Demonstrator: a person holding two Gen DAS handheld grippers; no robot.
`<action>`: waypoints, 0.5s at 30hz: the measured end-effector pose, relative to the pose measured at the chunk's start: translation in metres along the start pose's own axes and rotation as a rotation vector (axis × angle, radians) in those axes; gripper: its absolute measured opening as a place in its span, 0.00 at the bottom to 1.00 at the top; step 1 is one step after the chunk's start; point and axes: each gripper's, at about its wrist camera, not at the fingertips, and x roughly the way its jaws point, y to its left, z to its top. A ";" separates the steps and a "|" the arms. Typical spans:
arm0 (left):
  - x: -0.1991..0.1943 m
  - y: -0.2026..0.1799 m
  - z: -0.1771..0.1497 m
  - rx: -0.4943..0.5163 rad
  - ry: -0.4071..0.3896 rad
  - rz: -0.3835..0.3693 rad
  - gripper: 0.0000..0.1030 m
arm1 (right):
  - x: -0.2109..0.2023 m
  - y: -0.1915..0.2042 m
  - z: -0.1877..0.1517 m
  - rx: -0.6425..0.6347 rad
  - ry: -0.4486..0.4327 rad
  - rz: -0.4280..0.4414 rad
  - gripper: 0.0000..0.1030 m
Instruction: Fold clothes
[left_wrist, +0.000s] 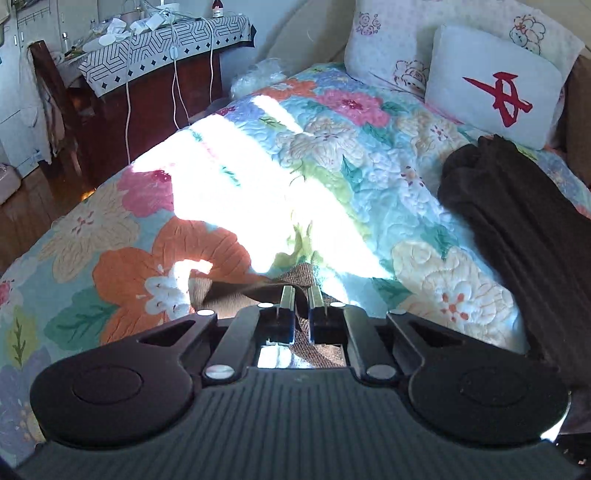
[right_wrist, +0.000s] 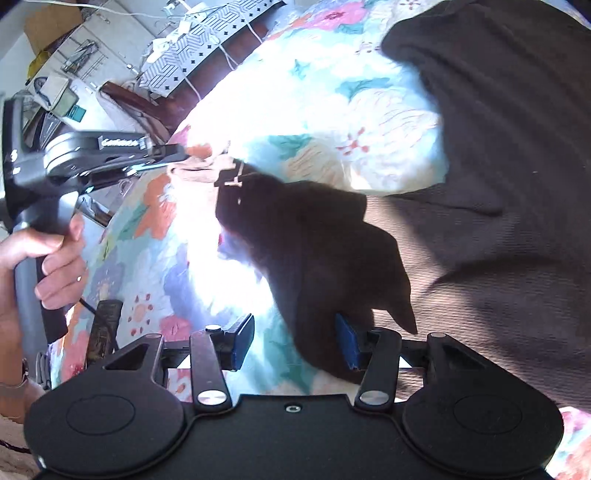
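Observation:
A dark brown garment (left_wrist: 517, 229) lies on a floral quilt (left_wrist: 332, 155), stretched along the right side of the bed. My left gripper (left_wrist: 302, 295) is shut on a brown edge of the garment (left_wrist: 258, 286) low over the quilt. It shows in the right wrist view (right_wrist: 229, 173), held by a hand, pinching the garment's corner. In that view the garment (right_wrist: 498, 184) fills the right side. My right gripper (right_wrist: 295, 343) is open, and a dark fold of the garment (right_wrist: 321, 258) hangs between its blue pads (right_wrist: 349, 343).
Two white pillows (left_wrist: 491, 81) lean at the head of the bed. A wooden table (left_wrist: 159, 48) with a patterned cloth, clutter and hanging cables stands beyond the bed's left edge. A wooden chair (left_wrist: 51, 92) is beside it. Bright sunlight falls across the quilt.

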 end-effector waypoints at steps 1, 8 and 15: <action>-0.001 -0.003 -0.001 0.003 0.005 0.006 0.12 | 0.000 0.003 0.000 -0.009 0.002 0.007 0.54; 0.003 -0.006 0.002 -0.003 0.036 0.018 0.62 | 0.000 0.010 0.010 -0.010 -0.032 0.011 0.54; 0.033 0.015 0.002 -0.086 0.116 0.054 0.61 | 0.018 0.019 0.021 -0.025 -0.076 -0.025 0.51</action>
